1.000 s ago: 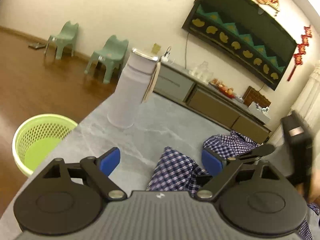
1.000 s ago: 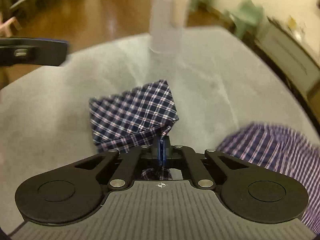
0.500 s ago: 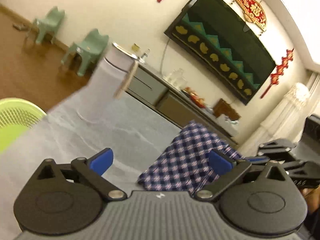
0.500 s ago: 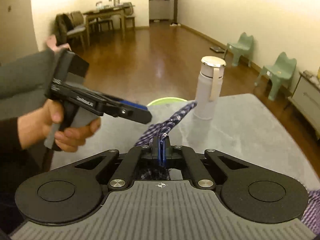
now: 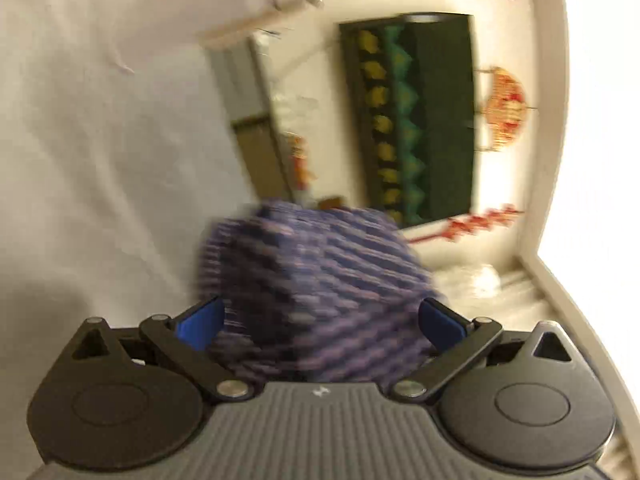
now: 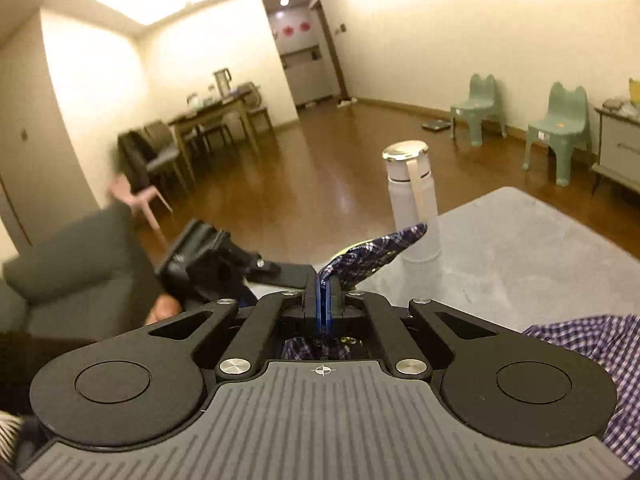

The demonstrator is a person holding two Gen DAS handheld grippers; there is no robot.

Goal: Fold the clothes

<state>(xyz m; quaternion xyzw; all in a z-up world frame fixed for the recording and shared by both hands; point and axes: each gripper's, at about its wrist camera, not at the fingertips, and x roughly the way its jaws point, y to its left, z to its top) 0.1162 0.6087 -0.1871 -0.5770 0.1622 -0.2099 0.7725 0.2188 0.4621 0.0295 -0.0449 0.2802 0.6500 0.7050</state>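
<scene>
The right gripper (image 6: 322, 292) is shown fully closed on a corner of the navy plaid garment (image 6: 372, 254). The pinched cloth is raised clear of the grey marble-patterned table (image 6: 520, 248), and a pointed tip stands out beyond the fingertips toward the white insulated bottle (image 6: 412, 208). More of the cloth is glimpsed below, behind the closed fingers. This lift is judged to serve the fold: the corner is held up so that a second hold can be taken on it.

The left gripper (image 5: 320, 320) is held rolled onto its side, so that the table (image 5: 100, 140) appears as a grey field on the left of its view. Its jaws have just been opening and closing slightly and stand wide. The plaid garment (image 5: 316, 280), blurred by motion, is seen between and just ahead of the blue pads (image 5: 200, 322); contact with either pad cannot be told, and no grip is seen.

A second, lighter checked cloth (image 6: 592, 344) lies at the right edge of the right wrist view, apart from the held corner.
</scene>
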